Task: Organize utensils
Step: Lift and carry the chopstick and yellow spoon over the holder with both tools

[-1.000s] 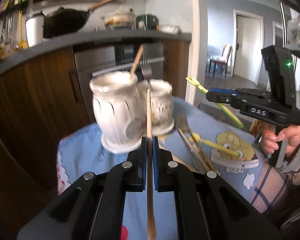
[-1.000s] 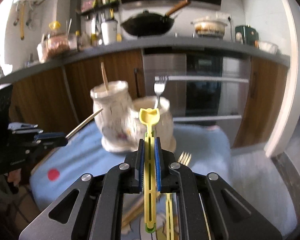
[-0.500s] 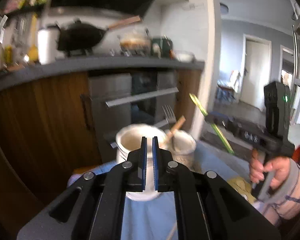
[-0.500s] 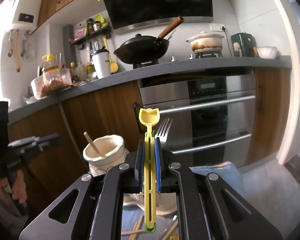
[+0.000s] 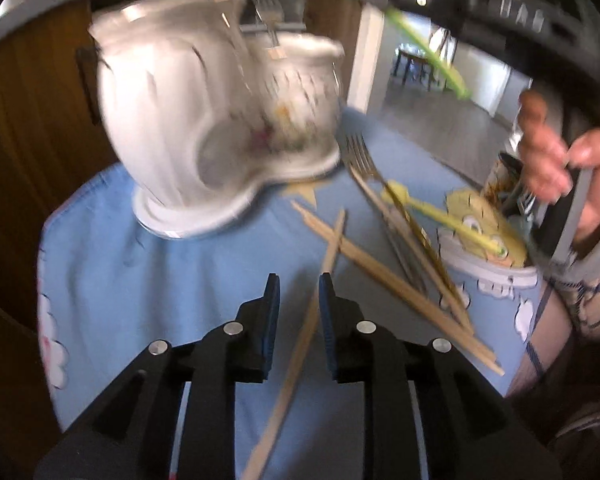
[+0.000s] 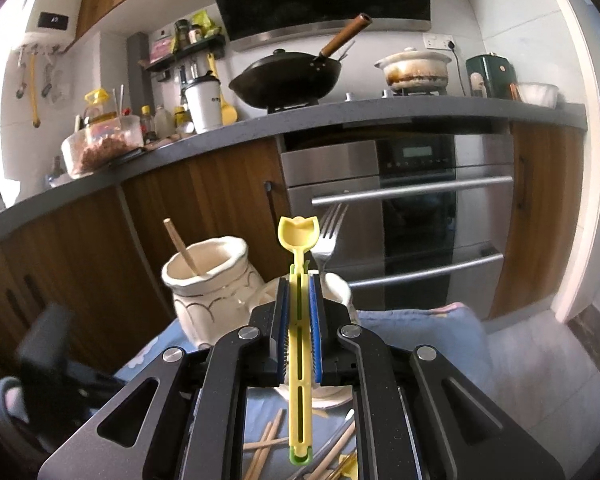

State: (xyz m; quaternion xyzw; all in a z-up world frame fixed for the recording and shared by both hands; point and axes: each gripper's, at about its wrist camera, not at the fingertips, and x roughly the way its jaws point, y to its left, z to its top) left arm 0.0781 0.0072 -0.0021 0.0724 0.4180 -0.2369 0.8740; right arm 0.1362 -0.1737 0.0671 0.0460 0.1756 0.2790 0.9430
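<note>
A white ceramic double holder stands on the blue cloth, with a wooden chopstick in its taller pot and a fork in the other. My left gripper hangs low over the cloth and its jaws are opening. A loose chopstick lies on the cloth in line with the gap, untouched by the pads. More chopsticks, forks and a yellow utensil lie to the right. My right gripper is shut on a yellow plastic utensil, held near the holder.
The cloth covers a small round table whose edge drops off at left and front. Behind stand wooden cabinets, a steel oven and a counter with a wok. A hand grips the right tool at the far right.
The left gripper carried a chopstick to the holder and left it in the taller pot. It has since dropped toward the cloth with jaws parting. The right gripper keeps its yellow utensil.
</note>
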